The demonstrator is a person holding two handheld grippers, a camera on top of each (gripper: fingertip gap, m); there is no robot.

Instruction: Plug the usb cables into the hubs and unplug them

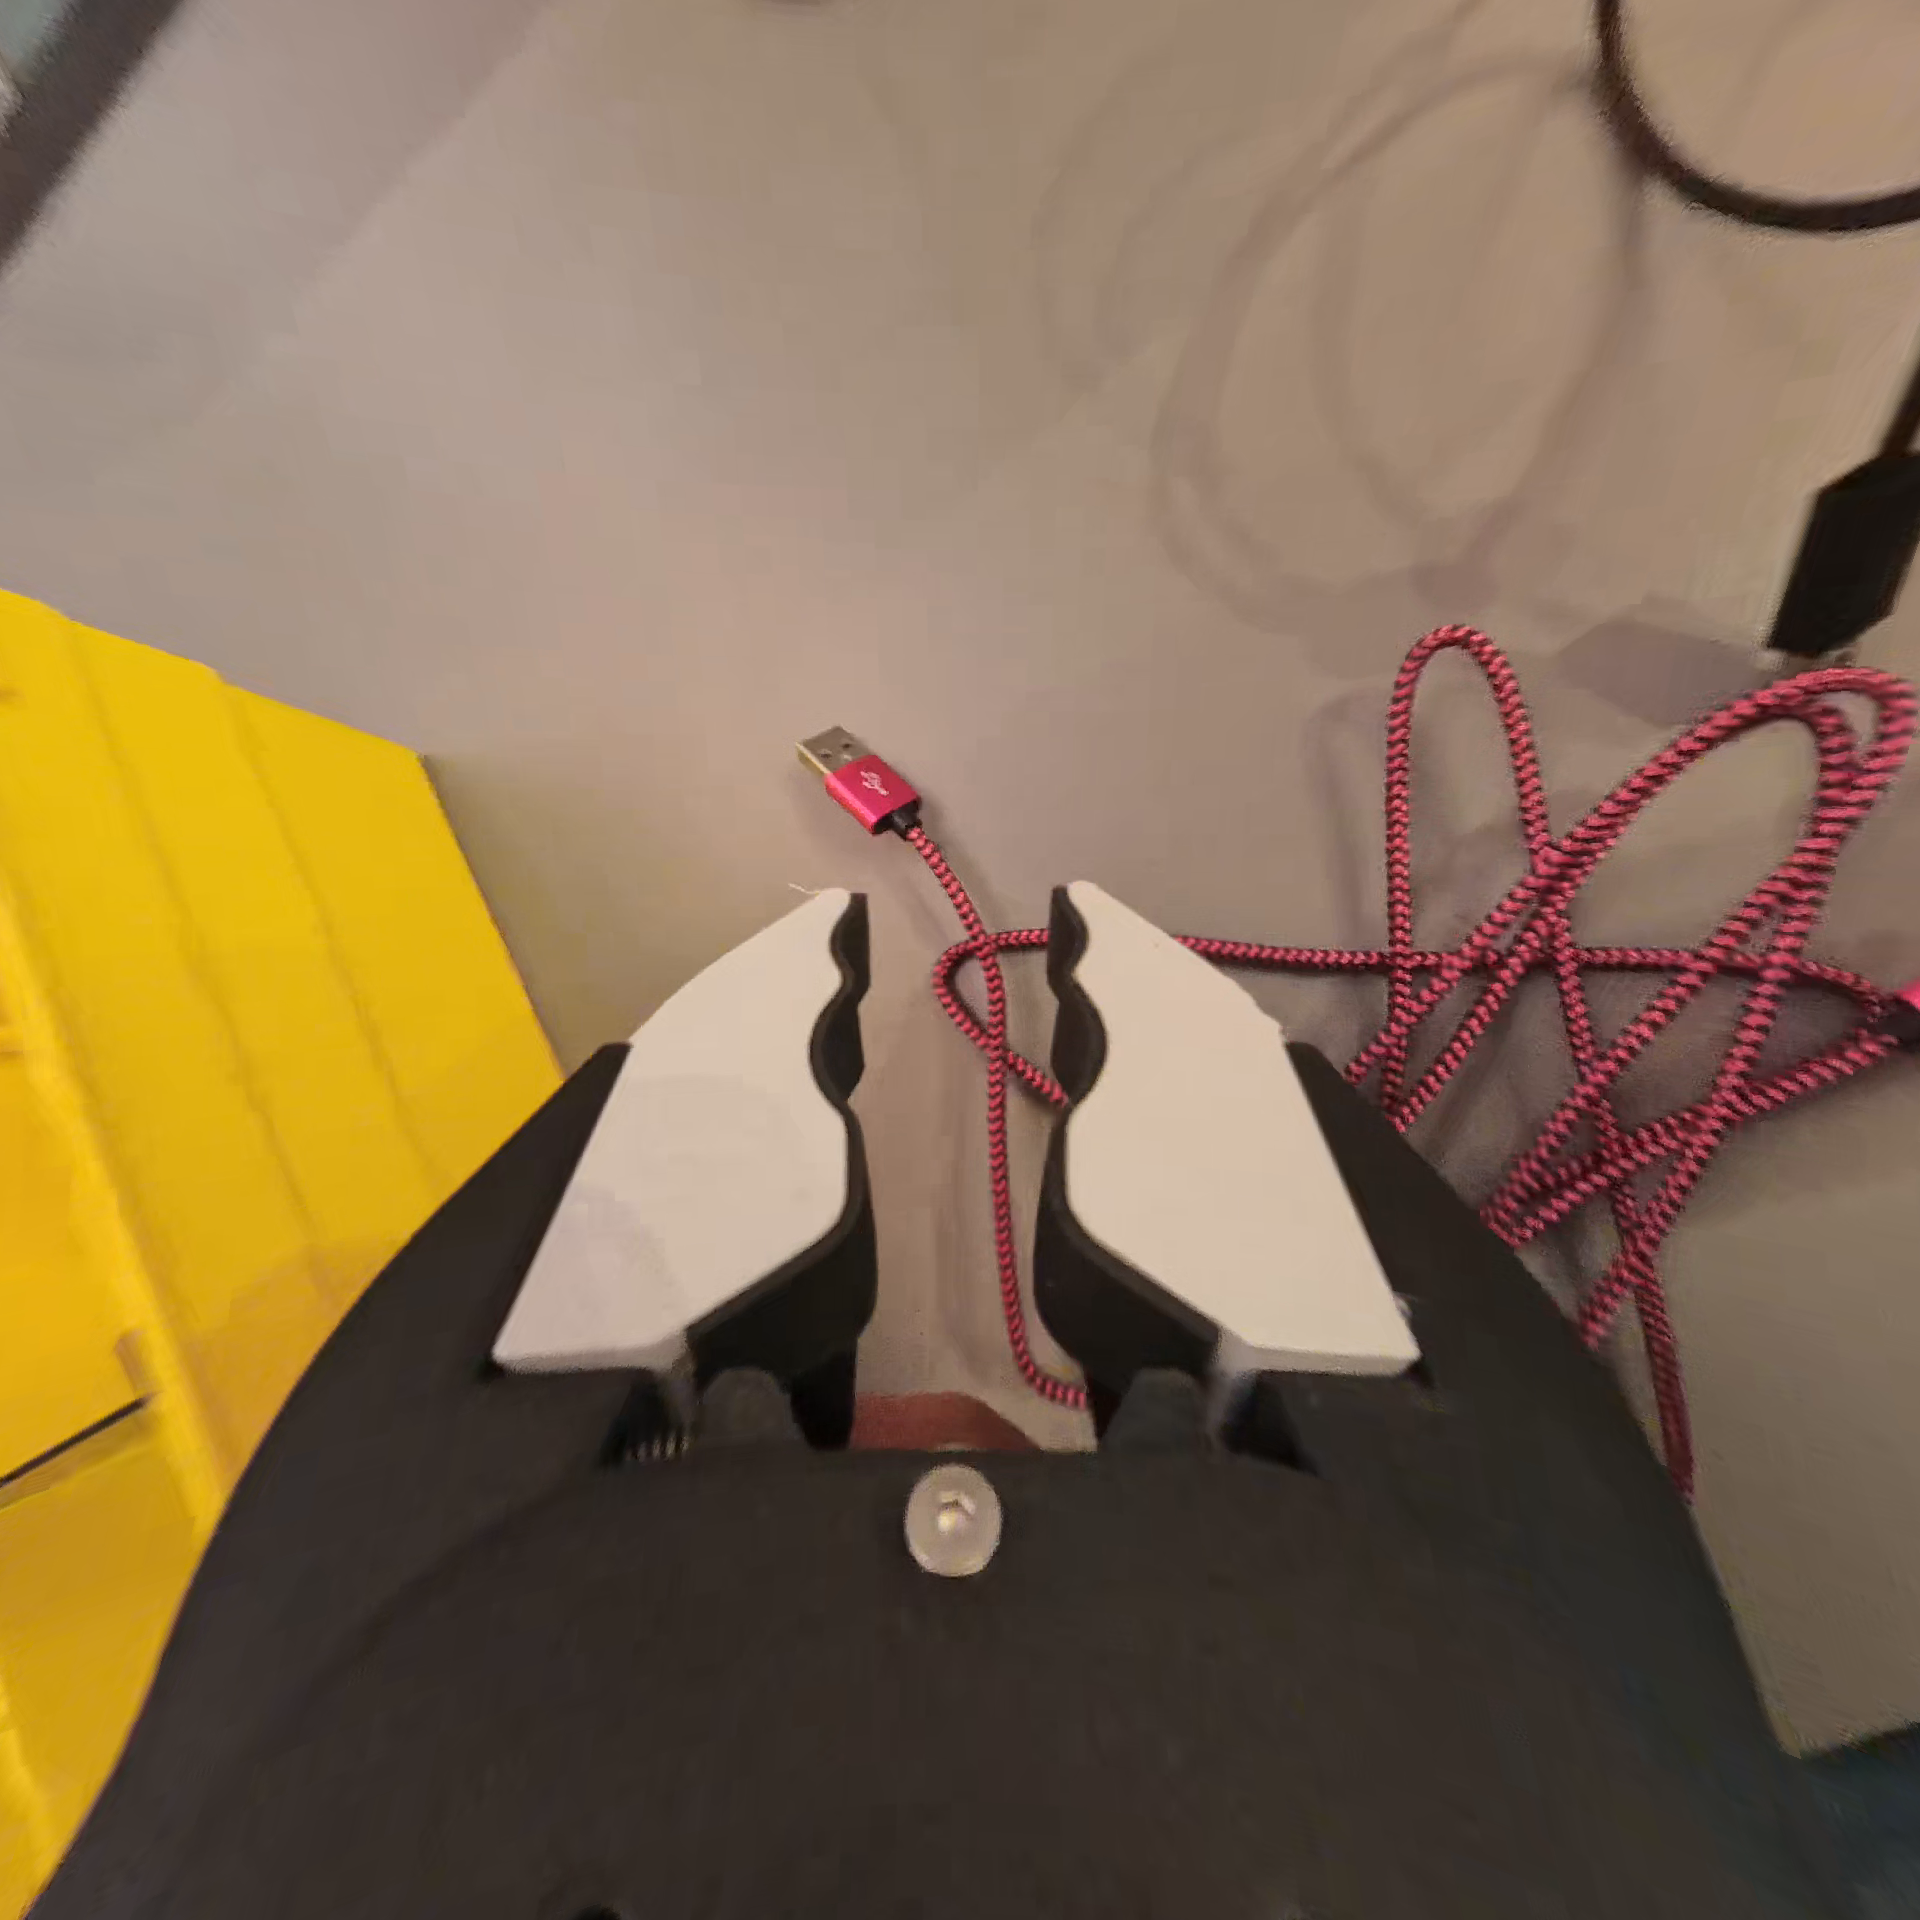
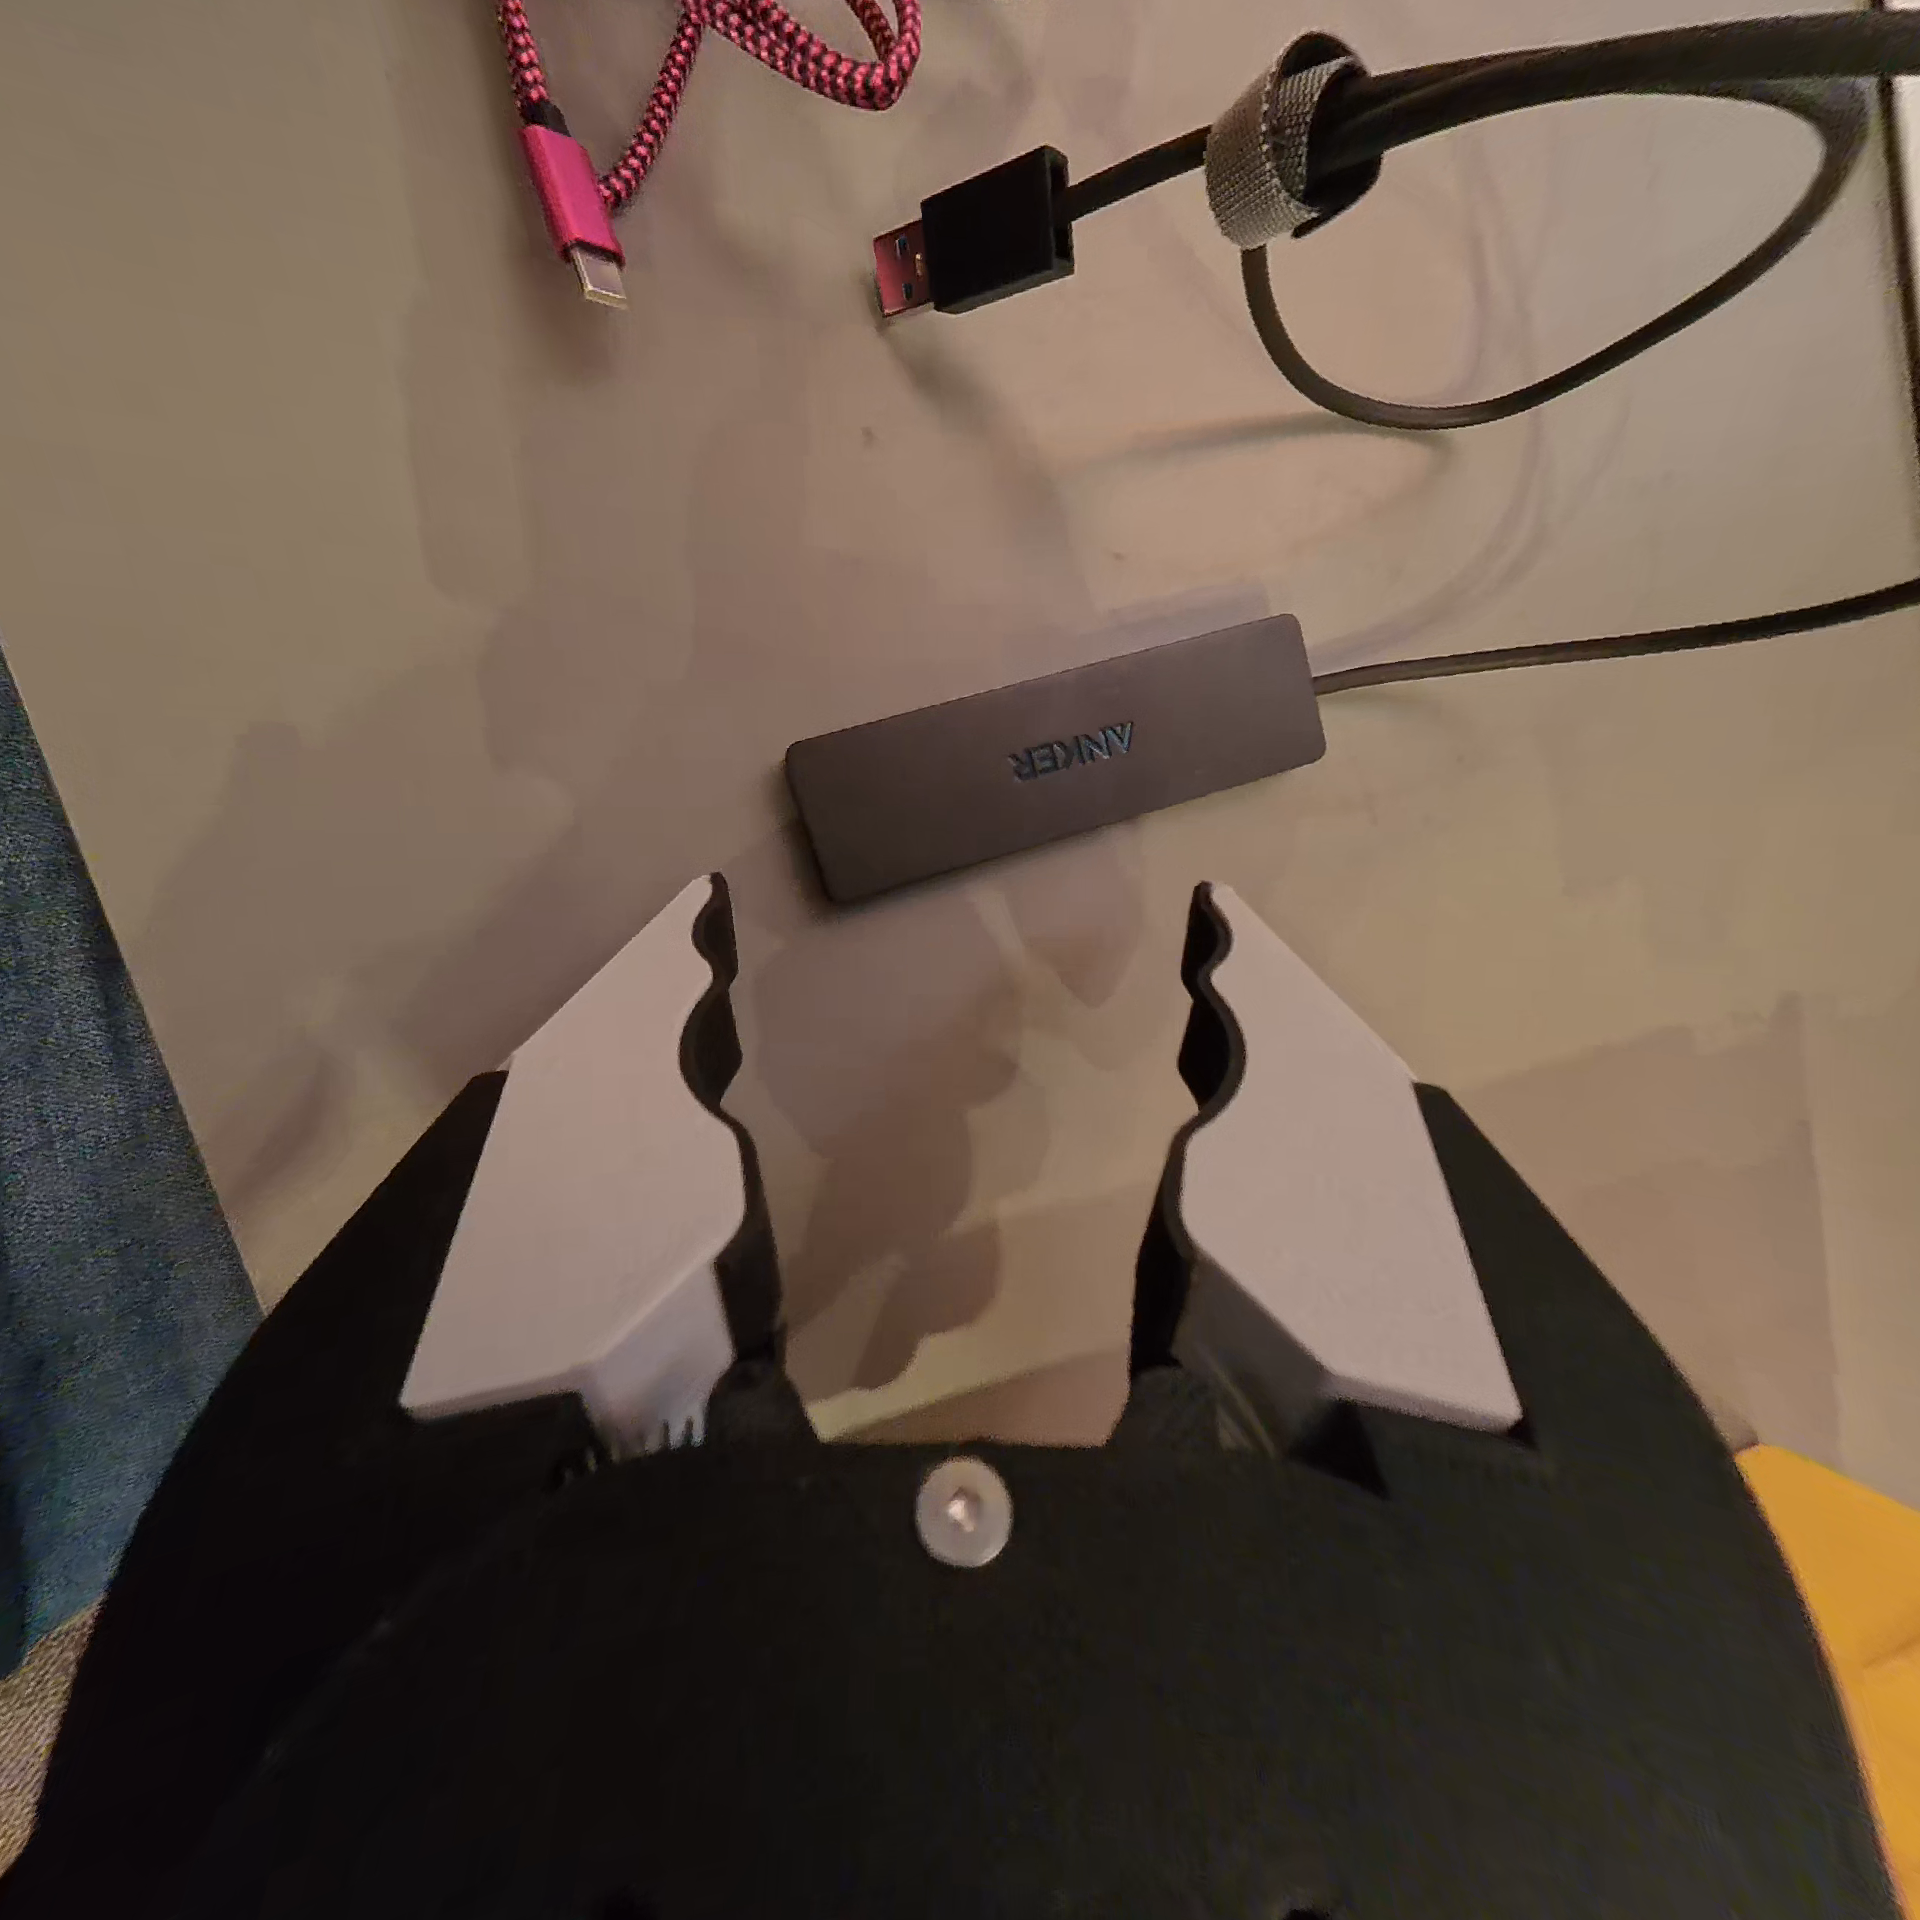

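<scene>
The left gripper point(image 1: 958, 909), with white fingers point(image 1: 717, 1132) on a black body, hovers over a pale grey table point(image 1: 644, 436), its jaws apart and empty. Just beyond the fingertips lies a pink USB-A plug point(image 1: 860, 779), its metal end pointing away to the upper left. Its pink-and-black braided cable point(image 1: 1538, 987) runs back between the fingers, then tangles in loose loops to the right. A yellow ribbed object point(image 1: 208, 987) fills the left edge. A black cable point(image 1: 1704, 177) and a black connector point(image 1: 1844, 561) sit at the upper right.
</scene>
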